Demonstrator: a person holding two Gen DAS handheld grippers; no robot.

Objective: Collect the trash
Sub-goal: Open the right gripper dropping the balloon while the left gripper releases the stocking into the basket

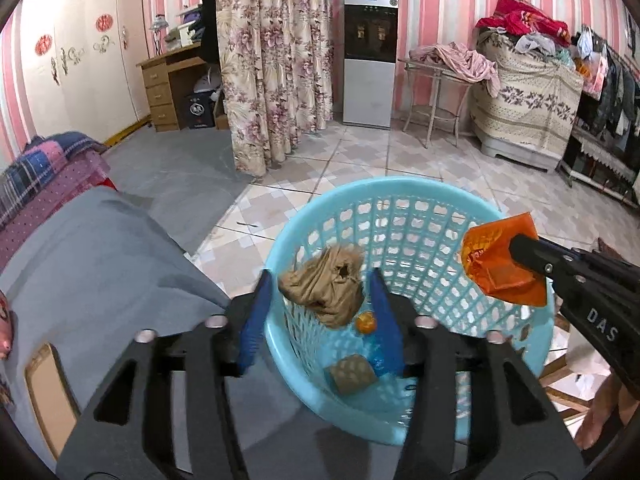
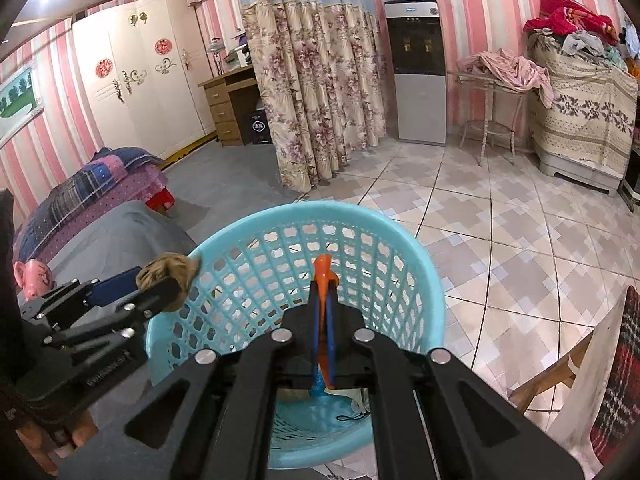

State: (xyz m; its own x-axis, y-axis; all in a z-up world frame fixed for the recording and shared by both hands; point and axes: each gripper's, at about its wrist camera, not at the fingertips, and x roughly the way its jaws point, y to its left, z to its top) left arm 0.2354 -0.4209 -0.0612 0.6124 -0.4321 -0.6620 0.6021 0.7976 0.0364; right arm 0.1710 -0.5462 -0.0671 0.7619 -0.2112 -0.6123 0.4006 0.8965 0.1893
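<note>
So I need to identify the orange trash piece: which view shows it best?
The left wrist view: the orange wrapper faces the camera broadside, pinched in the right claw. The right wrist view shows it edge-on, a thin strip between the pads.

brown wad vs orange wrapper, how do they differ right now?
Grip: the brown wad sits between the left gripper's spread blue fingers, seemingly loose; the orange wrapper is pinched flat in the shut right gripper.
Shape: the wad is a crumpled, bulky lump; the wrapper is a thin, glossy sheet.
Place: the wad is by the near rim of the blue basket; the wrapper hangs by the right rim.
Both are above the basket.
</note>
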